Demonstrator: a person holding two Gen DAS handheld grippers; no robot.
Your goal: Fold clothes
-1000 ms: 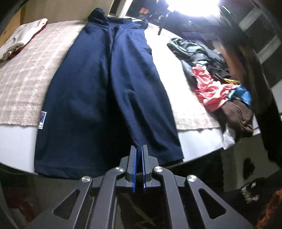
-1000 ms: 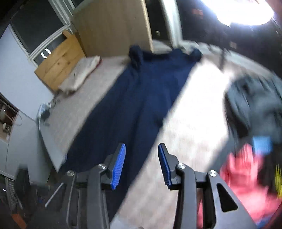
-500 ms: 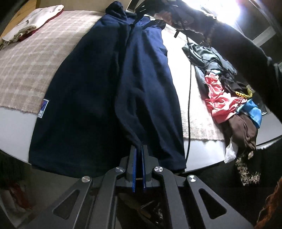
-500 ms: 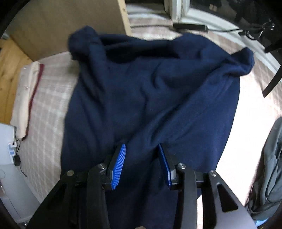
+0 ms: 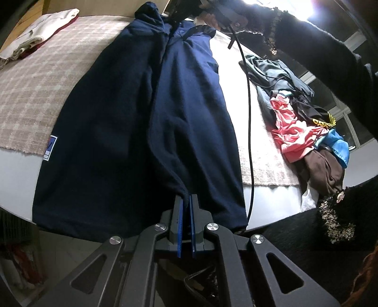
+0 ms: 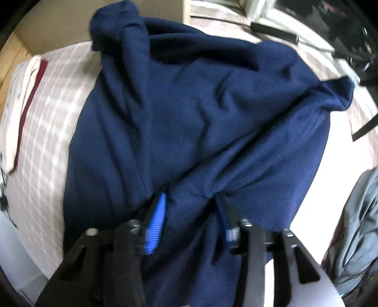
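Navy blue trousers (image 5: 189, 106) lie lengthwise on a checked blanket (image 5: 35, 82), legs toward me in the left wrist view. My left gripper (image 5: 185, 200) is shut on the inner hem of the right-hand leg and holds it a little off the surface. At the far end, a hand (image 5: 212, 16) in a black sleeve reaches over the waist. In the right wrist view my right gripper (image 6: 191, 203) is open and pressed into the trousers (image 6: 200, 106). A ridge of navy cloth bulges between its blue pads (image 6: 158, 212). This view is slightly blurred.
A pile of grey, red, blue and brown clothes (image 5: 295, 122) lies along the right side. A folded white and dark red cloth (image 5: 40, 30) sits at the far left. A black cable (image 5: 248, 118) hangs across the right trouser leg. The near table edge is under the hems.
My right gripper travelled from above the middle of the bed to the trousers' far end and sank into the cloth. My left gripper stayed shut on the hem, which has risen slightly.
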